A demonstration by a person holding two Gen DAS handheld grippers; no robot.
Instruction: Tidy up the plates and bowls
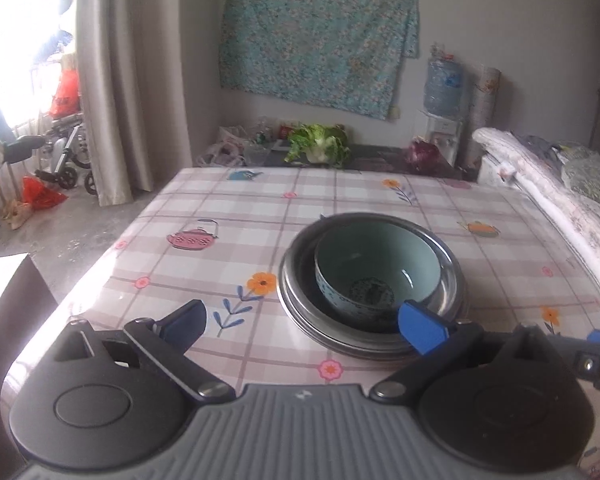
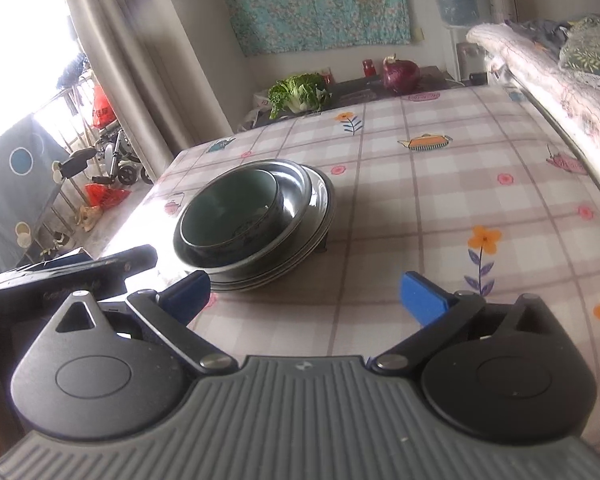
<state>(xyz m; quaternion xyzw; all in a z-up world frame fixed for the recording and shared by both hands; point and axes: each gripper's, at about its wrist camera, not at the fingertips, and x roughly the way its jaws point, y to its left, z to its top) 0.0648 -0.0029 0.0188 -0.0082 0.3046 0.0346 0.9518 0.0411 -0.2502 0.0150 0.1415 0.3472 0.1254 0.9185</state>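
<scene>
A pale green ceramic bowl (image 1: 374,270) sits inside a steel bowl (image 1: 448,272), which rests on a stack of steel plates (image 1: 320,332) on the checked tablecloth (image 1: 219,208). My left gripper (image 1: 306,326) is open and empty, just in front of the stack, its right fingertip close to the plates' near rim. In the right wrist view the green bowl (image 2: 229,204), steel bowl (image 2: 291,188) and plates (image 2: 320,204) stand ahead to the left. My right gripper (image 2: 306,296) is open and empty, near the stack's right side.
Beyond the table's far edge lie a leafy cabbage (image 1: 320,144) and a purple cabbage (image 2: 400,72) on a dark counter. Folded bedding (image 2: 548,76) lines the table's right side. A curtain (image 1: 131,80) and a wheelchair (image 1: 65,156) stand to the left.
</scene>
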